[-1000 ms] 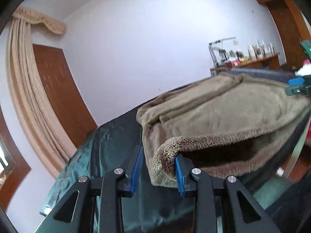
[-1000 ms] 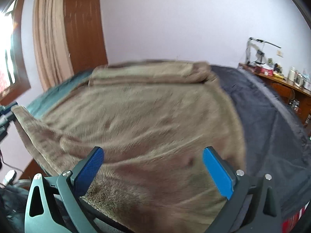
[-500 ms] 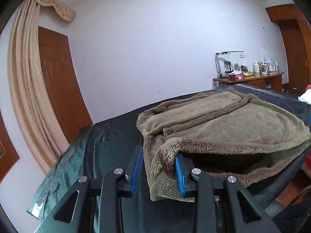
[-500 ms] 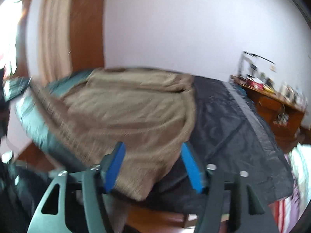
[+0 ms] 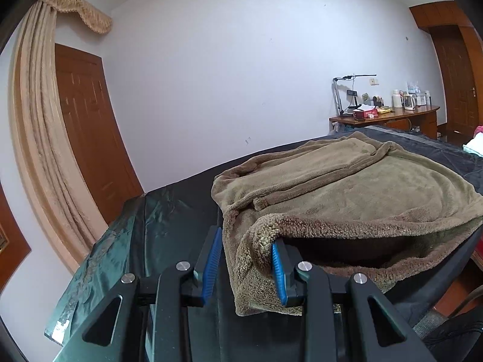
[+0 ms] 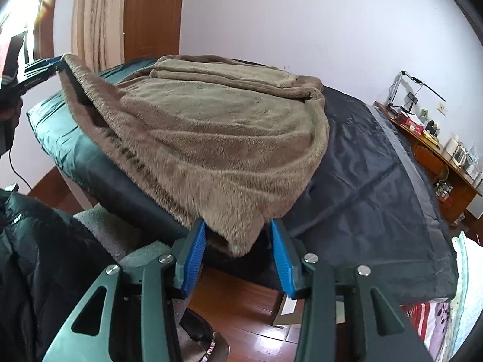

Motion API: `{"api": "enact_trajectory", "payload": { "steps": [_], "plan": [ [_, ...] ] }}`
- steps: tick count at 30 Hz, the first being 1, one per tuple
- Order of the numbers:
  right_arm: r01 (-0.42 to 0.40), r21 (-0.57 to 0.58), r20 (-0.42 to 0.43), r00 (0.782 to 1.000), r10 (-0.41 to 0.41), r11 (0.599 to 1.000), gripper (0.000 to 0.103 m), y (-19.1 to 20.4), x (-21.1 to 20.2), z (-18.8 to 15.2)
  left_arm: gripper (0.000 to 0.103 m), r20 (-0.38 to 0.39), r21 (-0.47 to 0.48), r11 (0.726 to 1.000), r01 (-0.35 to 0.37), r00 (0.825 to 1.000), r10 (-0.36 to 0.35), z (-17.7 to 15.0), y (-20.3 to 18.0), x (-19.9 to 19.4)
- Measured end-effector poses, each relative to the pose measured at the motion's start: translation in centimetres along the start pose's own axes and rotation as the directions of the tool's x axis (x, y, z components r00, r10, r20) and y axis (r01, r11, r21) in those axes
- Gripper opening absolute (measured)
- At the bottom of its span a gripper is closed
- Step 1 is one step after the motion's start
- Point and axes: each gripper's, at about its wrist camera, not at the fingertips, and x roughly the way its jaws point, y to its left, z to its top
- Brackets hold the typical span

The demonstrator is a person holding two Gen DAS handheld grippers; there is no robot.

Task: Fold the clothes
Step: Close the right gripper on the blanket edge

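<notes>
My left gripper (image 5: 246,264) still pinches the near-left corner of the brown fleece garment (image 5: 347,199), thick plush bunched between its 2 blue ribbed pads. My right gripper (image 6: 238,250), wide apart 1 second ago, has narrowed around the drooping near-right corner; contact is unclear. The garment lies humped on the dark quilted bed cover (image 6: 371,181).

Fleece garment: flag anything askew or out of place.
The brown fleece garment lies crooked on the dark bed cover, its near hem hanging off the bed edge. The left tool lifts one corner, the right tool brackets the other.
</notes>
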Motion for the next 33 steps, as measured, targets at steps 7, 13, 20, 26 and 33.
{"api": "enact_trajectory", "payload": {
  "steps": [7, 13, 20, 26, 33],
  "plan": [
    [0.042, 0.096, 0.016, 0.999, -0.044, 0.994, 0.015, -0.8, 1.1, 1.0, 0.033, -0.006, 0.012, 1.0, 0.008, 1.0, -0.008, -0.1, 0.0, -0.1],
    [0.085, 0.198, 0.105, 0.989, -0.107, 0.977, 0.01, -2.7, -0.5, 2.6, 0.033, 0.001, 0.011, 0.999, 0.034, 0.999, -0.034, 0.5, 0.3, -0.2],
    [0.142, 0.237, 0.235, 0.951, -0.199, 0.961, 0.01, -4.7, -3.8, 6.6, 0.033, 0.051, 0.026, 0.999, 0.039, 0.998, -0.041, 2.3, 0.3, -0.8],
    [0.16, 0.246, 0.323, 0.916, -0.237, 0.956, 0.01, -6.1, -4.2, 11.9, 0.033, 0.154, 0.011, 1.0, 0.013, 0.988, -0.015, 5.3, 1.9, -1.1],
    [0.175, 0.256, 0.406, 0.873, -0.27, 0.951, 0.01, -7.6, -4.1, 18.0, 0.033, 0.204, -0.019, 1.0, -0.006, 0.979, 0.01, 9.0, 4.4, 1.2]
  ]
}}
